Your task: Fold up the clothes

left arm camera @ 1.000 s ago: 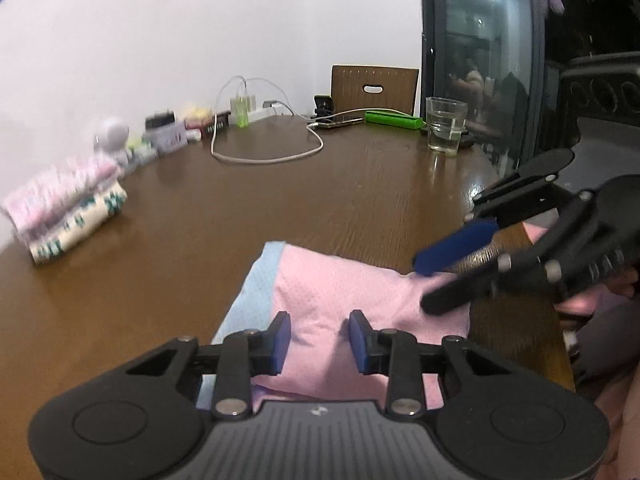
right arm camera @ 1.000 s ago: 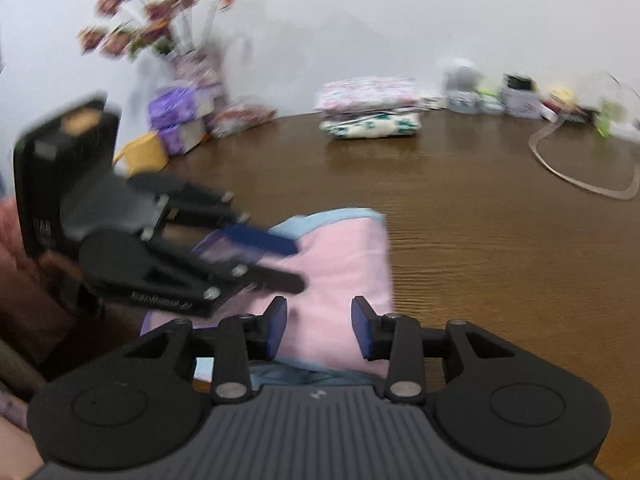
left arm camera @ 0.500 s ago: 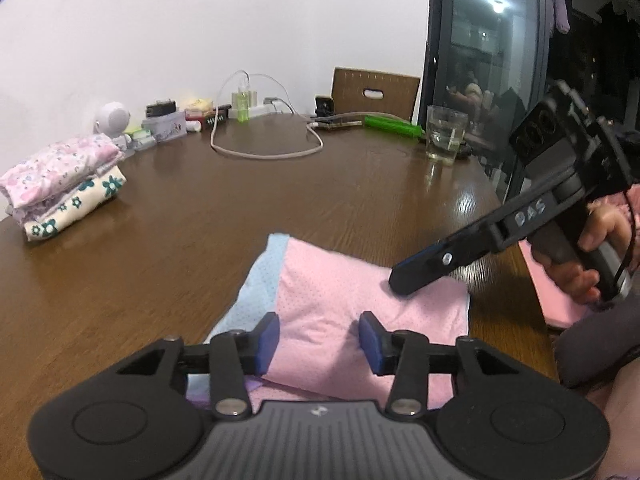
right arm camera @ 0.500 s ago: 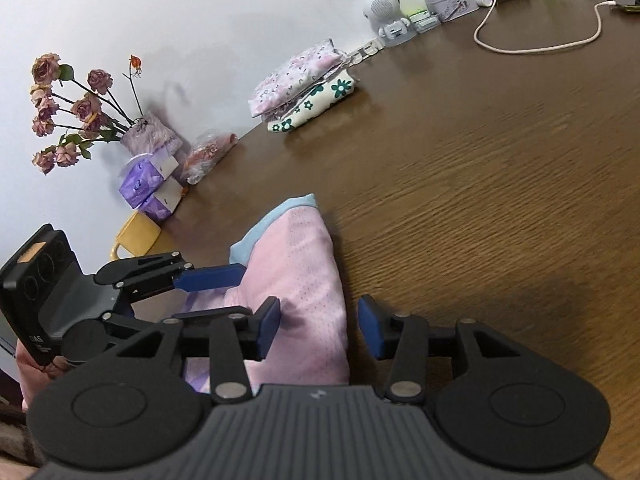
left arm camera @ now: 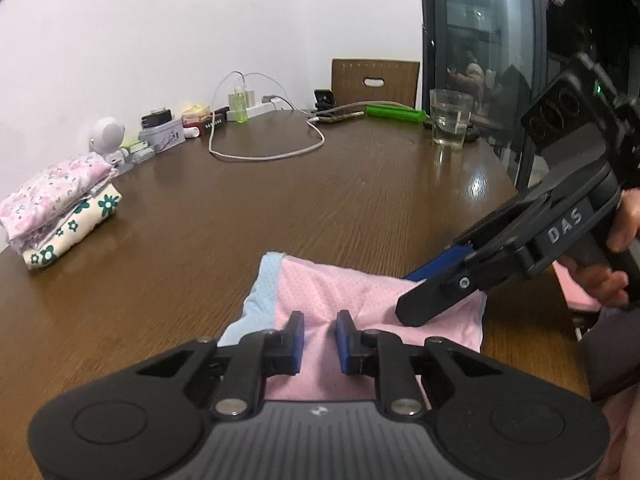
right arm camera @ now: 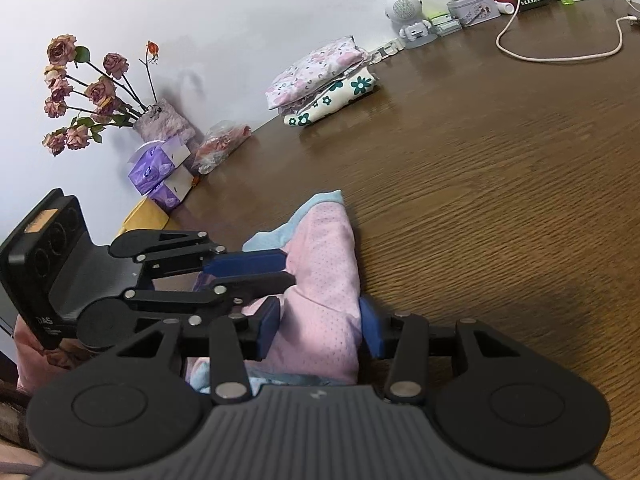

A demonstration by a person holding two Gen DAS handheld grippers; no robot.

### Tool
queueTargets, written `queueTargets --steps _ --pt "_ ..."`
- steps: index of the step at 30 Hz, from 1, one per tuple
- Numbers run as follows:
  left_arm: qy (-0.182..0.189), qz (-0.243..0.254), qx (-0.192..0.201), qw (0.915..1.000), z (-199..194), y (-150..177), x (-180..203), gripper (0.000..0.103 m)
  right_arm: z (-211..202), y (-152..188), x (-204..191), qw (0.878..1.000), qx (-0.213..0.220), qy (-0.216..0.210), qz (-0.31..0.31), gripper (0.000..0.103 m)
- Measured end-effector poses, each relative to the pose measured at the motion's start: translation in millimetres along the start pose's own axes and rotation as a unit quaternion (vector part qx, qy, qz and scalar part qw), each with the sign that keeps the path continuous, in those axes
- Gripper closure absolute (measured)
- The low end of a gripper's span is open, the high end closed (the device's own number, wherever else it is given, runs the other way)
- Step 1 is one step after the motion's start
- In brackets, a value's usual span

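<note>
- Blue-padded jaws of the left gripper (left arm camera: 319, 336) are closing over the near edge of a pink garment (left arm camera: 360, 300); a ridge of pink cloth rises in the narrow gap between them, and whether the pads already press it cannot be told.
- Right gripper (right arm camera: 320, 326) stands partly open, its pads on either side of a raised fold of the same garment; the cloth fills the gap and touches both pads, so it seems to be pinched.
- Seen from the left wrist camera, the right gripper reaches in over the garment's right end, held by a hand (left arm camera: 612, 264) at the frame's edge.
- Pink garment, with a pale blue band along one side, lies bunched on the near edge of a dark wooden table (left arm camera: 280, 200).
- Well away from the garment, toward the wall, sits a stack of folded floral clothes (right arm camera: 320, 80).
- Farther from the garment along the wall are dried roses in a vase (right arm camera: 92, 96), purple tissue packs (right arm camera: 160, 172), a small white robot figure (right arm camera: 408, 16) and a looped white cable (left arm camera: 264, 148).
- Across the table from the garment stands a glass of water (left arm camera: 448, 120).
</note>
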State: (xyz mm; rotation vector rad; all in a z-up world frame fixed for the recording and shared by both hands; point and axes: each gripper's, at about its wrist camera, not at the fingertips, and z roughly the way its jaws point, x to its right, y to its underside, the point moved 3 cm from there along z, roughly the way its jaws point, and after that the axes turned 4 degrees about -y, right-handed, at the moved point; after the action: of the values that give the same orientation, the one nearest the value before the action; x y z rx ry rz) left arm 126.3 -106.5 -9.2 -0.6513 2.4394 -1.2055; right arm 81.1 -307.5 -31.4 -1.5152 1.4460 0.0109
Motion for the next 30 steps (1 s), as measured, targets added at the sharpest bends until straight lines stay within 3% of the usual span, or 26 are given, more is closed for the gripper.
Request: queueTargets --steps 2,4,9,23,26,30 --pt "0.011 0.001 0.013 0.9999 -10.6 -1.8 -1.8 0.072 -0.8 0.3 0.3 1.000 0.000 -0.002 0.001 0.059" --pt "0.028 0.009 0.016 0.9994 -19.3 -0.7 -0.7 0.069 -1.6 0.5 0.6 1.000 0.000 -0.003 0.002 0.059" --pt "0.039 0.039 -0.017 0.9983 -13.6 14.5 6.5 0.067 -0.6 0.8 5.5 1.000 -0.002 -0.020 0.017 0.059" --pt "0.057 0.027 -0.011 0.9979 -14.0 21.3 -3.4 0.062 8.7 -0.2 19.4 0.994 -0.007 -0.075 0.083 0.061" --pt "0.059 0.027 -0.010 0.9978 -13.1 21.4 -3.5 0.061 10.8 0.3 21.0 0.994 -0.006 -0.064 0.091 0.076" --pt "0.059 0.031 -0.010 0.9978 -12.9 20.8 -1.2 0.058 11.9 2.4 23.1 0.994 -0.005 -0.053 0.097 0.087"
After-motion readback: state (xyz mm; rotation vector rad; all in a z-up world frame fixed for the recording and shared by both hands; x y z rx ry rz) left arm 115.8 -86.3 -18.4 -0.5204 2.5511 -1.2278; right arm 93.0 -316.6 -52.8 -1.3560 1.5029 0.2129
